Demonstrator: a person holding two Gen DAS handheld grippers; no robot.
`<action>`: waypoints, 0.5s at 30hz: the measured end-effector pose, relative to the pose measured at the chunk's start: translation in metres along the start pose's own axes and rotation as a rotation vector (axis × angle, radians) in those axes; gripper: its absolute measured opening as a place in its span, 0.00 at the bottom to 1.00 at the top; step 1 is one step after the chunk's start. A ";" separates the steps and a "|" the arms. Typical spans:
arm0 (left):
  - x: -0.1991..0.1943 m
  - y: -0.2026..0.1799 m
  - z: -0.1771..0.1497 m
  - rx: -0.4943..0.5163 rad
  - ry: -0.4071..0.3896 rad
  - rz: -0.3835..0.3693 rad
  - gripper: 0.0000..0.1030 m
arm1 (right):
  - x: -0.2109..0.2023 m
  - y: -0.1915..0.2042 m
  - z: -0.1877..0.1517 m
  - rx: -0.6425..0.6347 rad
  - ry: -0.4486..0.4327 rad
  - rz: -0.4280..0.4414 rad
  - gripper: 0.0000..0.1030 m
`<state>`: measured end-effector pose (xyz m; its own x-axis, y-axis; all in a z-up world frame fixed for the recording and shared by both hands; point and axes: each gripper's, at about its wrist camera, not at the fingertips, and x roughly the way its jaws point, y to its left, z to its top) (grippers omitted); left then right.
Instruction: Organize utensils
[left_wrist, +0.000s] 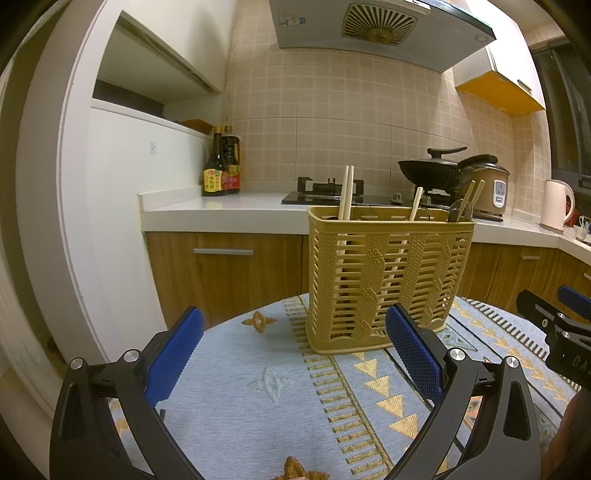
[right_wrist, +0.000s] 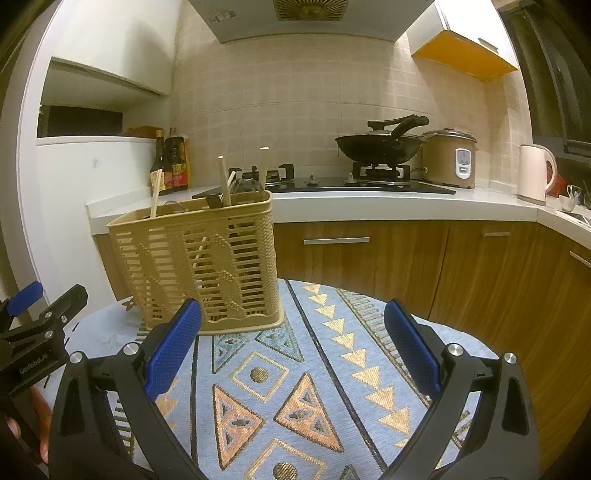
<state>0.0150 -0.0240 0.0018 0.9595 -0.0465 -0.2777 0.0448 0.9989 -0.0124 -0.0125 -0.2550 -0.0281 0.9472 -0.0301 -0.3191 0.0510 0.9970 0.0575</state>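
Observation:
A tan slatted utensil basket (left_wrist: 388, 280) stands upright on the patterned tablecloth (left_wrist: 280, 384); it also shows in the right wrist view (right_wrist: 199, 266). Several wooden chopsticks (left_wrist: 346, 192) and a dark utensil (left_wrist: 460, 212) stick out of its top. My left gripper (left_wrist: 295, 354) is open and empty, just in front of the basket's lower left. My right gripper (right_wrist: 293, 354) is open and empty, in front of the basket's right side, above the cloth. Each gripper shows at the edge of the other's view.
Behind the table runs a white kitchen counter (left_wrist: 221, 210) over wooden cabinets (right_wrist: 369, 258). On it are sauce bottles (left_wrist: 221, 170), a gas stove with a black wok (right_wrist: 380, 144), a rice cooker (right_wrist: 448, 158) and a pale kettle (right_wrist: 533, 173).

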 end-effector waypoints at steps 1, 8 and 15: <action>0.000 0.000 0.000 0.001 -0.002 -0.003 0.93 | 0.000 0.000 0.000 0.003 0.002 0.000 0.92; -0.001 0.000 0.000 0.002 -0.001 -0.004 0.93 | 0.002 0.000 0.000 -0.001 0.003 -0.003 0.92; -0.001 0.000 -0.001 0.002 -0.001 -0.006 0.93 | 0.002 0.001 0.000 0.000 0.006 -0.001 0.92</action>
<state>0.0135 -0.0242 0.0016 0.9596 -0.0524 -0.2766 0.0511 0.9986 -0.0117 -0.0105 -0.2544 -0.0285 0.9451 -0.0308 -0.3253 0.0522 0.9970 0.0571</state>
